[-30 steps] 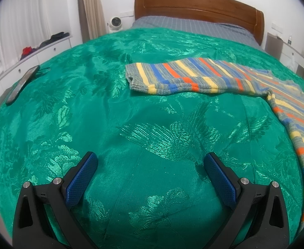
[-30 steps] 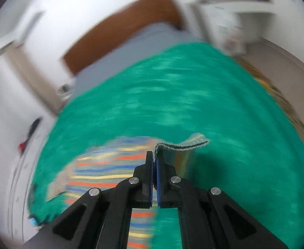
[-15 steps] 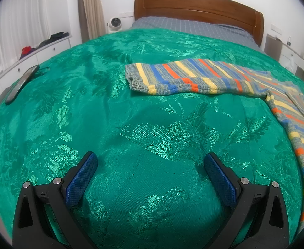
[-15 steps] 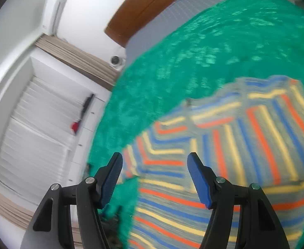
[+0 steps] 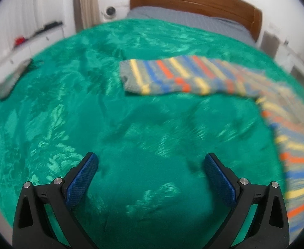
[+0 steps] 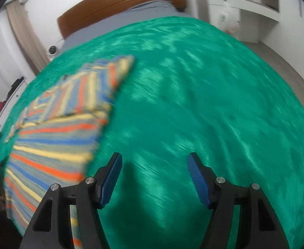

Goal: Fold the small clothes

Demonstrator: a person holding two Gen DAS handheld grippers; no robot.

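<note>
Looking at how things sit, the striped sweater [image 5: 172, 76] is spread flat on the green bedspread [image 5: 131, 128], which makes sense since knitwear needs a flat surface to take a clean crease. In the left wrist view one sleeve [image 5: 162, 78] stretches out sideways across the bed while the body runs off toward the right edge of the frame. In the right wrist view the other sleeve [image 6: 98, 87] already lies folded in over the body, so that side looks done, probably.

The right gripper [image 6: 154, 178] has its fingers well apart with nothing between them, only bedspread below, just beside the sweater's right edge. Its jaws have just been opening, and no cloth sits in the gap now. The left gripper [image 5: 149, 178] also has its fingers spread wide and empty, hanging over bare bedspread, well apart from the outstretched sleeve. Likely it's held open like that so it can go straight for the cuff.

Both views are pretty blurry, so fine detail on the hem isn't readable. The remaining sleeve looks like the next fold.
</note>
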